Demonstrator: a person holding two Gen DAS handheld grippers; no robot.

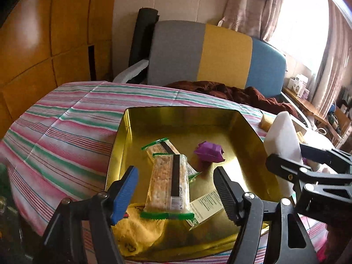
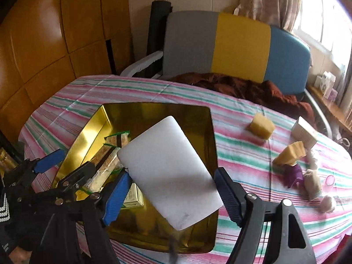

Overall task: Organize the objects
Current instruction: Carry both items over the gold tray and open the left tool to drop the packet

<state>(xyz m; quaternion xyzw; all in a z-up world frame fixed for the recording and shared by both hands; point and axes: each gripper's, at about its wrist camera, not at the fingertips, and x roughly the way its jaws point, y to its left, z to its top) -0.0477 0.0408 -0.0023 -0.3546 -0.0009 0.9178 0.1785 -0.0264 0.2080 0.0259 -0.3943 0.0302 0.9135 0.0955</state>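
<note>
In the left wrist view, the left gripper (image 1: 176, 189) fills the lower half of the frame with its jaws apart around nothing, hovering over a gold tin (image 1: 127, 145) that holds two snack bars (image 1: 169, 184), a purple toy (image 1: 209, 151) and a small box (image 1: 204, 206). In the right wrist view, the right gripper (image 2: 173, 198) has its jaws spread wide, and a white block (image 2: 169, 169) sits tilted between them above the tin (image 2: 88, 140); whether the pads touch it I cannot tell. On the striped cloth (image 2: 242, 154) at right lie two yellow sponges (image 2: 261, 126).
</note>
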